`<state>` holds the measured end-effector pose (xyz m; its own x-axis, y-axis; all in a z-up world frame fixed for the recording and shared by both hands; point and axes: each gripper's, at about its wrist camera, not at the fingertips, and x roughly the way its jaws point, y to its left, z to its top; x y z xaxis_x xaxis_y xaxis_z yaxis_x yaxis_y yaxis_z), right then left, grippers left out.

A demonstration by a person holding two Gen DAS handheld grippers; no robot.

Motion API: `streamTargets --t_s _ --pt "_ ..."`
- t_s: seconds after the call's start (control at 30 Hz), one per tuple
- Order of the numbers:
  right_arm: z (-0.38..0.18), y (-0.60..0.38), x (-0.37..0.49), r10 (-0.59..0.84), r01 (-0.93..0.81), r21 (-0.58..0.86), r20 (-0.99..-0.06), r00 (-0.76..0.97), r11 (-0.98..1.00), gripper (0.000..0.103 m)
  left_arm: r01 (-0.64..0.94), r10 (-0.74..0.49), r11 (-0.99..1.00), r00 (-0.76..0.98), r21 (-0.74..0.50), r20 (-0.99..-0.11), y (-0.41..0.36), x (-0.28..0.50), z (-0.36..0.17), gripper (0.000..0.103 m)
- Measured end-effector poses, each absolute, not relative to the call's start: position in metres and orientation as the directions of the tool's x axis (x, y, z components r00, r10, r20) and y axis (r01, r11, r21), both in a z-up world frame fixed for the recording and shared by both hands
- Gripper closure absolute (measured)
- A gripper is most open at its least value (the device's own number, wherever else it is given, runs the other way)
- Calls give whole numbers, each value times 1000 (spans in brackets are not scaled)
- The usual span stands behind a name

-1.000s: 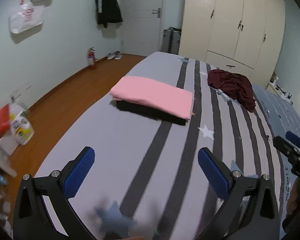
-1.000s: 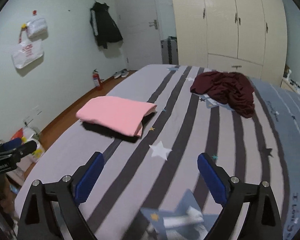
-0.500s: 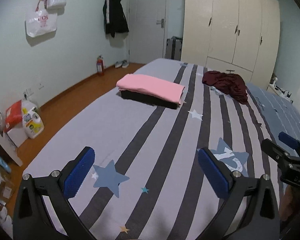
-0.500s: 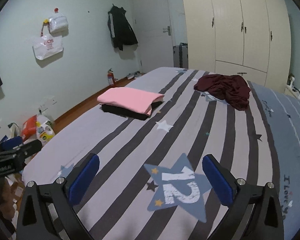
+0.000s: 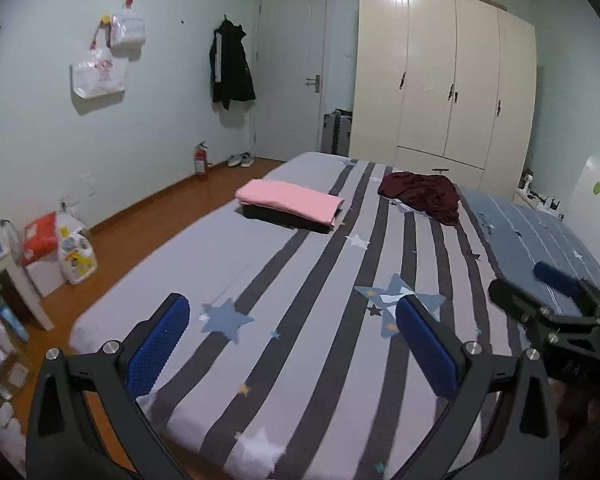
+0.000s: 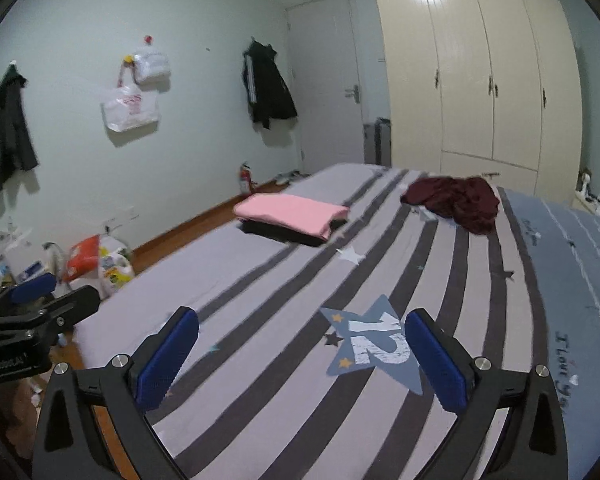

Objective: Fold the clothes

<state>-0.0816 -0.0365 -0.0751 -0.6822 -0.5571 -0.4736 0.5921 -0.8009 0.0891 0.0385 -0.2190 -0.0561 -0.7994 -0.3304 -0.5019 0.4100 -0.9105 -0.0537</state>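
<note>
While angled down, both claws (image 5: 292,344) (image 6: 300,354) agape.

Pink garment (image 5: 290,202), grey-striped bedsheet (image 5: 300,300)

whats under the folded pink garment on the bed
A dark, flat folded garment lies under the folded pink garment, its edge showing along the near side and right end. Most of it is covered, so what it is cannot be told.

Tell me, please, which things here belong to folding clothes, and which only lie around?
Belong to the job: pink folded garment, black folded garment under it, crumpled maroon garment, bed.

Only lying around: hanging jacket, fire extinguisher, shoes, wall bags.
</note>
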Motion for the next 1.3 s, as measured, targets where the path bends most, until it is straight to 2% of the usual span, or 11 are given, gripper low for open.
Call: streamTargets --t_s 0.2,0.47,1.3 --pt "-10 -3 -24 -575 604 79 -426 -699 -793 1 424 -352 -903 -822 -70 -447 -180 93 -4 1" --pt "32 26 27 -575 614 42 -405 -711 -788 1 423 -351 -902 -836 -88 -422 -138 129 20 1" --pt "43 48 36 -563 600 44 -407 -719 -799 1 431 -371 -900 -838 -69 -400 -126 133 34 1"
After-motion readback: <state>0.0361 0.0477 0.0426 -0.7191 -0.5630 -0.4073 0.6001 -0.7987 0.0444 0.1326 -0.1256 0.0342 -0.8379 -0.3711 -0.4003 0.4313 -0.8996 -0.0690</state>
